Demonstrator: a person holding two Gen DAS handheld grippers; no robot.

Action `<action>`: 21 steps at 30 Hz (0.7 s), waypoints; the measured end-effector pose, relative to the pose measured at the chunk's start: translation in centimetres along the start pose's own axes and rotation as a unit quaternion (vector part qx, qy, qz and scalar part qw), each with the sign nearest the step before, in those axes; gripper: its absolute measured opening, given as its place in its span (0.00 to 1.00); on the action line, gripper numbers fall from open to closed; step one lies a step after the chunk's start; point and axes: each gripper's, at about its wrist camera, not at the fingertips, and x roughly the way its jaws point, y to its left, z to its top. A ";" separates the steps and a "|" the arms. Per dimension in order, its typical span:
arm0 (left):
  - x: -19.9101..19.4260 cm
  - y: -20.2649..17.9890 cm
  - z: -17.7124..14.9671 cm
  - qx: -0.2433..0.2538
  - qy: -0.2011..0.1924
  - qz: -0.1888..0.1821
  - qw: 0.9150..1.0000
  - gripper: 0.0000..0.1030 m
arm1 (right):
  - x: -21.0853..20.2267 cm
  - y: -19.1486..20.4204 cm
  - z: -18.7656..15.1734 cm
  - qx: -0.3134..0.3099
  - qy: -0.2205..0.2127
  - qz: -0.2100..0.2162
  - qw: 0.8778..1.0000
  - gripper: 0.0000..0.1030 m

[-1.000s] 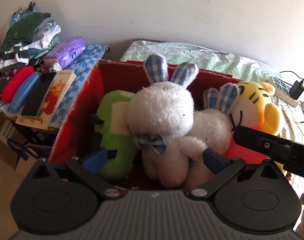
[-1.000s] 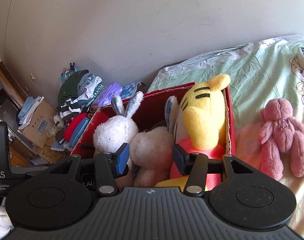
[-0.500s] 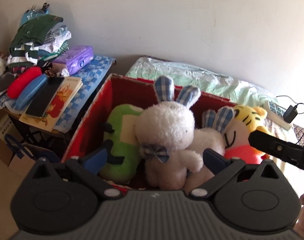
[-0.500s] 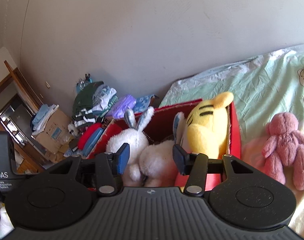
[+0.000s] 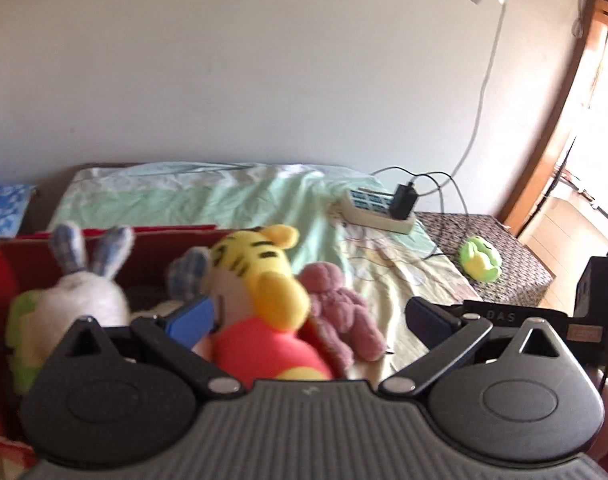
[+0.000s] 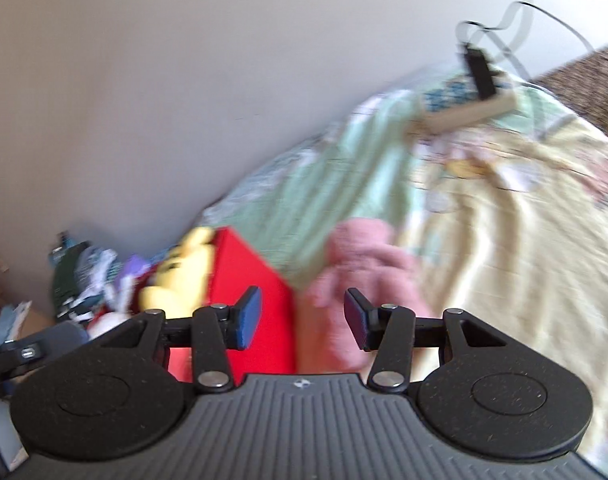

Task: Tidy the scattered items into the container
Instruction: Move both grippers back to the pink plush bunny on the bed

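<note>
A red box [image 5: 152, 236] on the bed holds a white rabbit plush [image 5: 84, 300], a green plush [image 5: 18, 332] and a yellow tiger plush [image 5: 260, 280]. A pink plush [image 5: 340, 312] lies on the sheet just right of the box; it also shows in the right wrist view [image 6: 368, 256]. A small green frog toy [image 5: 480, 260] lies at the far right. My left gripper [image 5: 304, 320] is open and empty above the box's right end. My right gripper [image 6: 302, 318] is open and empty, close above the pink plush and the red box corner [image 6: 252, 272].
A power strip [image 5: 378, 210] with a charger and cables lies on the bed by the wall. A patterned dark surface [image 5: 504, 252] borders the bed on the right. Piled clothes [image 6: 80, 276] sit left of the box. The yellow-green sheet [image 6: 504, 240] spreads to the right.
Both grippers have swung to the right, away from the box's middle. The right gripper now points at the pink plush, and its fingers have opened wider. Both views are motion-blurred.
</note>
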 end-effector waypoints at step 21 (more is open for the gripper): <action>13.5 -11.7 -5.3 0.033 0.130 -0.058 0.989 0.99 | 0.6 -11.2 2.7 -0.024 0.099 -0.049 0.994 0.47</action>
